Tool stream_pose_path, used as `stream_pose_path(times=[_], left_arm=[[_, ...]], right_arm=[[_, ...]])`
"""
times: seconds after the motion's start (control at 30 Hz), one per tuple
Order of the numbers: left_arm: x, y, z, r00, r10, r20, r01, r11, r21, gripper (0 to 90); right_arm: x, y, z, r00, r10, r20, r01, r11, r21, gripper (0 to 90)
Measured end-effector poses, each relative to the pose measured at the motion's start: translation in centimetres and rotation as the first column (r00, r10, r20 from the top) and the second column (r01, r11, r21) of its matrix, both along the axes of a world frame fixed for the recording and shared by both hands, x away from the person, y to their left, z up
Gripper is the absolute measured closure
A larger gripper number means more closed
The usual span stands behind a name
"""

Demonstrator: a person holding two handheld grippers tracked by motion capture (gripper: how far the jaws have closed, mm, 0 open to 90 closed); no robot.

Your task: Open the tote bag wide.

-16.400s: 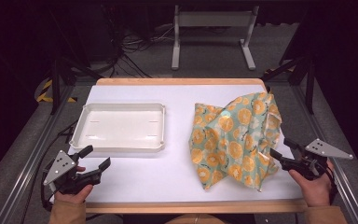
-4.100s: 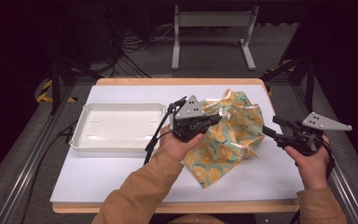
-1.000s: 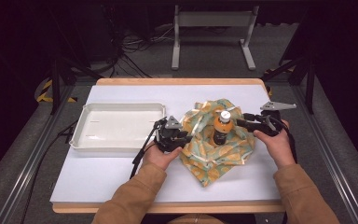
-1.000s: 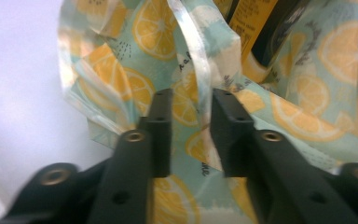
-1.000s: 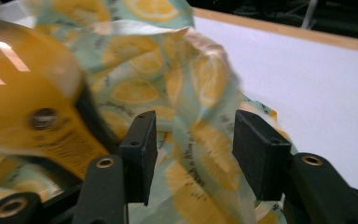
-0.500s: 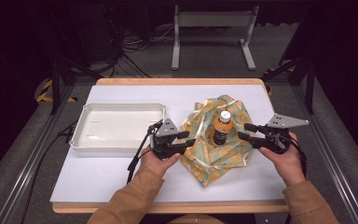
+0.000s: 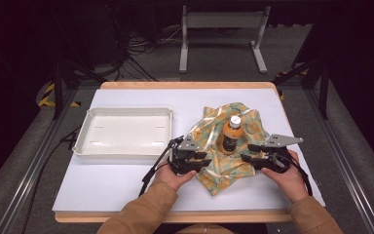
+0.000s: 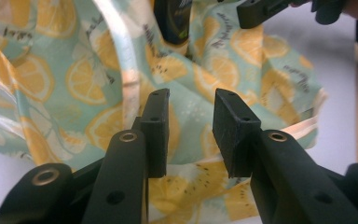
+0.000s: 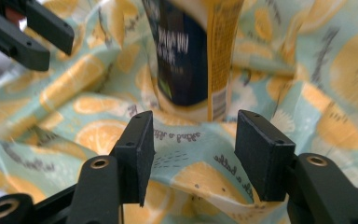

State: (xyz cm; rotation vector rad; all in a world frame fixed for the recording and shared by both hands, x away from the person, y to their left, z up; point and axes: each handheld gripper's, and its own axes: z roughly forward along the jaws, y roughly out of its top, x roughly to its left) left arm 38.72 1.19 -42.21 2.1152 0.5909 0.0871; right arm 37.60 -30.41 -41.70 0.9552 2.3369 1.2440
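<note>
A bottle (image 7: 231,134) stands upright near the middle of a lemon-print cloth (image 7: 212,168) spread on the white tabletop (image 7: 126,180), right of an empty white tray (image 7: 83,146). Both tools flank it. The left tool (image 7: 205,159) and right tool (image 7: 246,152) both have their jaws spread, holding nothing, low over the cloth's near edge. The bottle lies just ahead of the right tool, which looks nearer to it.
</note>
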Motion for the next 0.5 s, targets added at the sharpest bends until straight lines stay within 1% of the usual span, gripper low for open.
stream_pose_path(times=[0.03, 0.17, 0.2, 0.3, 0.33, 0.4, 0.5], left_arm=[[0.0, 0.0, 0.0, 1.0, 0.0, 0.0, 0.0, 1.0, 0.0, 66.8], [0.3, 0.0, -0.4, 0.9999, 0.008, -0.007, -0.008, 0.9999, 0.011, 66.8], [0.3, 0.0, -0.4, 0.9998, 0.014, -0.014, -0.014, 0.9999, 0.009, 66.8], [0.4, 0.1, -0.4, 0.9998, 0.016, -0.011, -0.016, 0.9998, 0.006, 66.7], [0.4, 0.2, -0.4, 0.9997, 0.018, -0.016, -0.018, 0.9998, 0.003, 66.7], [0.4, 0.2, -0.3, 0.9997, 0.019, -0.013, -0.019, 0.9998, -0.006, 66.3], [0.3, 0.5, 0.0, 0.9998, 0.02, -0.008, -0.02, 0.9996, -0.022, 65.3]], right_arm=[[0.0, 0.0, 0.0, 1.0, 0.0, 0.0, 0.0, 1.0, 0.0, 47.3], [0.1, 0.1, -1.2, 0.9991, -0.001, -0.041, -0.001, 0.9988, -0.049, 44.8], [0.1, 0.2, -1.4, 0.9989, -0.003, -0.047, 0.0, 0.9979, -0.065, 44.0], [0.0, 0.2, -1.8, 0.9986, -0.005, -0.052, -0.001, 0.9949, -0.101, 42.2], [0.0, 0.2, -1.8, 0.9986, -0.004, -0.053, -0.002, 0.9942, -0.108, 41.7], [0.0, 0.2, -2.0, 0.9984, -0.005, -0.057, -0.002, 0.9928, -0.12, 40.3], [-0.1, 0.1, -1.8, 0.9989, -0.005, -0.046, 0.0, 0.9935, -0.114, 37.7]])
